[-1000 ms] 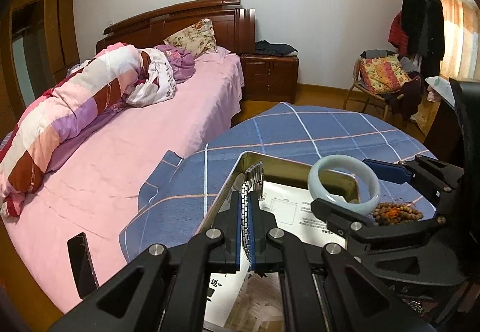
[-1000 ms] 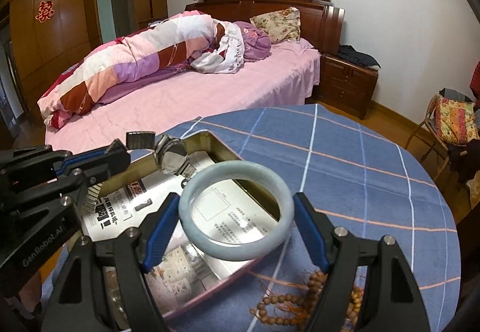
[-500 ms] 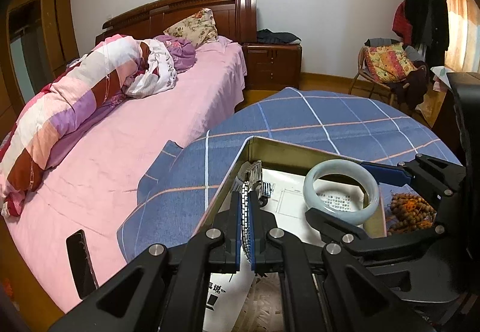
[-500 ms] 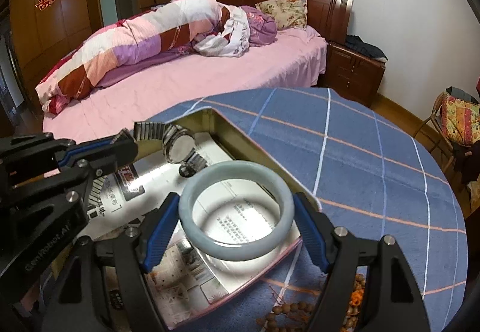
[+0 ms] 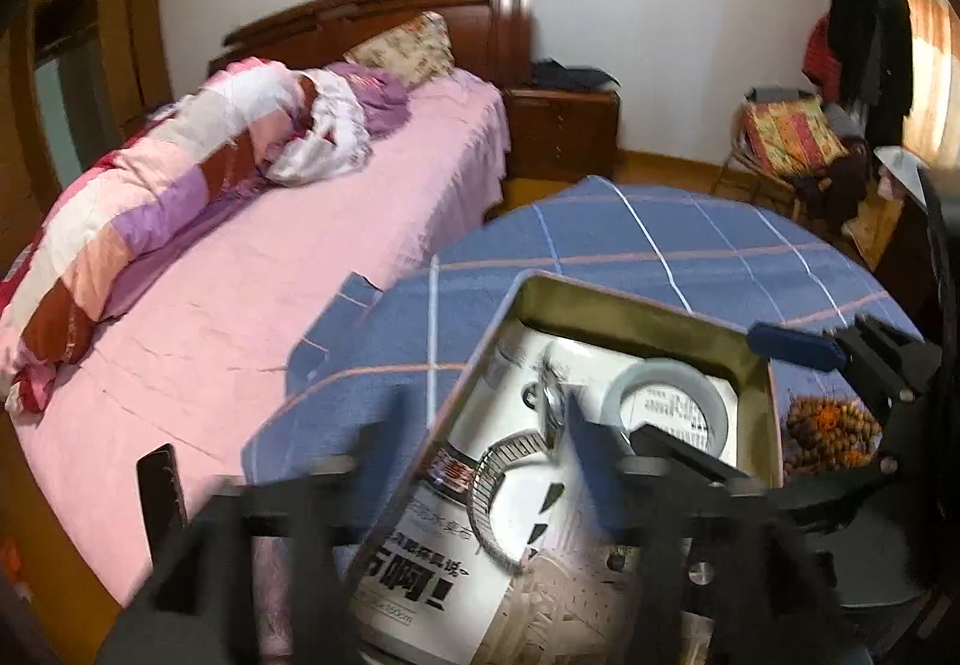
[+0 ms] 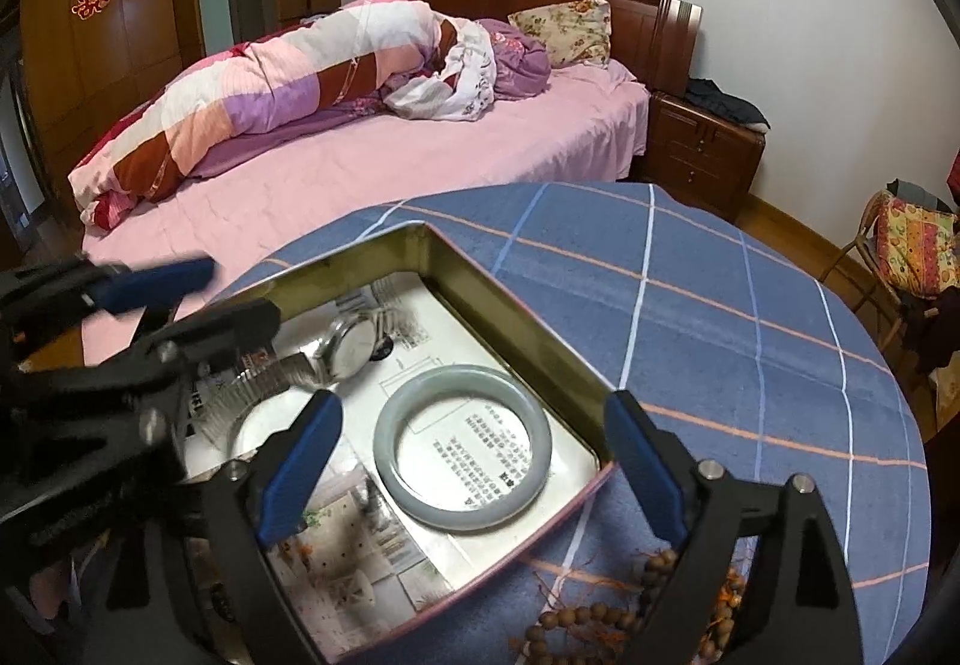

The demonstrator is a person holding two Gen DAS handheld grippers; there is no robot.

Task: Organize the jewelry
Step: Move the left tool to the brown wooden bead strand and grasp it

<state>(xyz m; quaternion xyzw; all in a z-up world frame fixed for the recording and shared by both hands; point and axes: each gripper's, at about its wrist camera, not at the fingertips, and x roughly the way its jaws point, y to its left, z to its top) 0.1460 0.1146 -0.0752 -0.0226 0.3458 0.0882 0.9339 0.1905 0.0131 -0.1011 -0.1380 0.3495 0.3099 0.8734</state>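
Note:
An open metal tin (image 6: 516,299) lined with printed paper sits on the blue checked table. A pale jade bangle (image 6: 462,446) lies flat inside it, free of the fingers. A silver metal-band watch (image 6: 348,344) lies in the tin beside it, also seen in the left wrist view (image 5: 528,449). My right gripper (image 6: 474,461) is open, its blue pads spread wide either side of the bangle. My left gripper (image 5: 480,437) is open above the tin's left part and blurred. A wooden bead string (image 6: 600,617) lies on the cloth by the tin.
The round table's blue cloth (image 6: 750,317) stretches to the right and back. A pink bed (image 6: 360,173) with a rolled quilt stands just beyond the table's left edge. A chair (image 5: 792,143) with clothes stands at the far right.
My right gripper opened and let the bangle drop flat into the tin. My left gripper opened and released the watch, which now lies in the tin.

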